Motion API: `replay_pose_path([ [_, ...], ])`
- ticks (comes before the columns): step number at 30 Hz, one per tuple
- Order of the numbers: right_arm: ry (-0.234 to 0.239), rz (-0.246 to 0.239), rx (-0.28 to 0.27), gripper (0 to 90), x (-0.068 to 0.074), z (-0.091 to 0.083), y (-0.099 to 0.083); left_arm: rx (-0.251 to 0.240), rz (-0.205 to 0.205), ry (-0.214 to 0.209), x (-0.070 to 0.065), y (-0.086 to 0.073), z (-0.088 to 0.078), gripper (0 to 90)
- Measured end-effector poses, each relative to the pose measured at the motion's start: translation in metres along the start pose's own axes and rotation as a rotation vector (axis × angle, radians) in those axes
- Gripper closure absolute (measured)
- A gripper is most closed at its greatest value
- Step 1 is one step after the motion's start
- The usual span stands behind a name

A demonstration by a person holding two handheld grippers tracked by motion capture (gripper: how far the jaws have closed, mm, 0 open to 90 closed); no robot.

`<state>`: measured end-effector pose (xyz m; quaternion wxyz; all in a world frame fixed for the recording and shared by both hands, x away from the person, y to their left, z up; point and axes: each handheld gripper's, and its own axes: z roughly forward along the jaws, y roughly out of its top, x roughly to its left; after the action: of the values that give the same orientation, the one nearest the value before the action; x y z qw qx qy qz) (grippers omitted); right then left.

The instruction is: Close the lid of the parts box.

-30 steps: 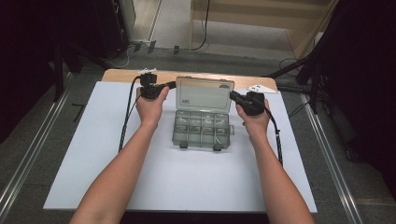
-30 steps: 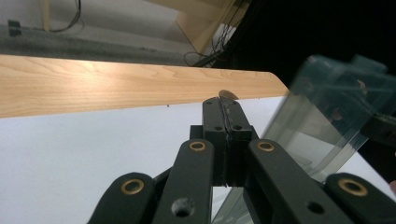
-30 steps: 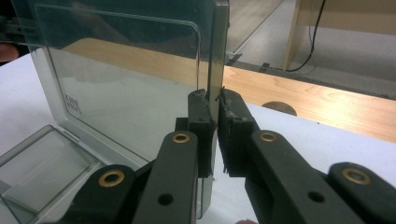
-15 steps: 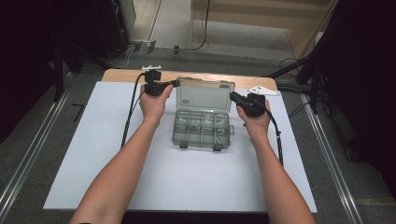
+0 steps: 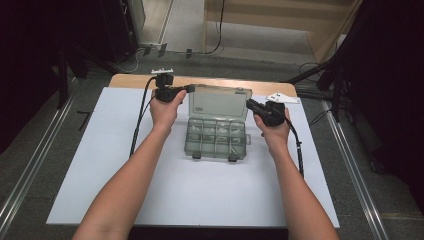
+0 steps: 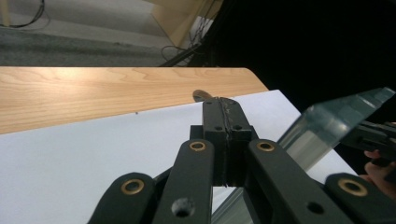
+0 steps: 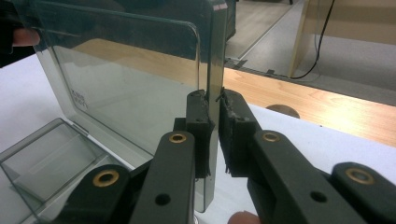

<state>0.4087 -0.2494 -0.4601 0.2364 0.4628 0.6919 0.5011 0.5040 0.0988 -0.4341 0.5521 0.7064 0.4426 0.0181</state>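
A clear plastic compartment box (image 5: 216,139) is seen on the white sheet (image 5: 125,175) that covers the table, toward the far edge and about midway between the left and right edges. Its lid (image 5: 218,103) is raised on the far side and stands tilted back; the divided tray is exposed, with small parts in some compartments that are too small to be told. In the right gripper view the side edge of the lid (image 7: 140,84) is clamped between the jaws of the right gripper (image 7: 214,122), which are closed onto the plastic. At the other side of the lid the left gripper (image 6: 226,122) is held, its jaws pressed together with nothing between them; in the high view its tip (image 5: 189,89) is seen touching or just beside the far left corner of the lid, and which cannot be told.

The step in hand is judged to be the swinging of the lid on its hinge, though whether it is being opened or closed cannot be told from this moment. The next move is judged to call for a steady grip by the right gripper and an arc followed about the hinge line, so that the light box is not dragged across the sheet.
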Motion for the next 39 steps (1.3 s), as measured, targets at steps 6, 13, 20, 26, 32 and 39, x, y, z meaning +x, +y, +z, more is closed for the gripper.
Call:
replay_pose_path([
  [6, 0.025, 0.012, -0.008, 70.8, 0.0, -0.007, 0.001, 0.008, 0.019, -0.023, -0.004, -0.001, -0.002, 90.0],
  [13, 0.033, 0.037, -0.02, 51.5, -0.002, -0.021, -0.004, -0.002, 0.049, -0.03, -0.009, -0.002, -0.008, 90.0],
  [20, 0.031, 0.044, -0.001, 52.0, -0.006, -0.037, -0.012, -0.011, 0.104, -0.031, -0.017, -0.003, -0.016, 90.0],
  [26, 0.028, 0.075, 0.007, 65.7, -0.009, -0.044, -0.004, -0.02, 0.128, -0.033, -0.02, -0.008, -0.02, 90.0],
  [32, 0.037, 0.094, 0.012, 75.9, -0.003, -0.041, 0.006, -0.026, 0.144, -0.032, -0.023, -0.011, -0.023, 90.0],
  [39, 0.043, 0.141, 0.01, 90.0, -0.001, -0.04, 0.016, -0.034, 0.158, -0.033, -0.027, -0.015, -0.027, 90.0],
])
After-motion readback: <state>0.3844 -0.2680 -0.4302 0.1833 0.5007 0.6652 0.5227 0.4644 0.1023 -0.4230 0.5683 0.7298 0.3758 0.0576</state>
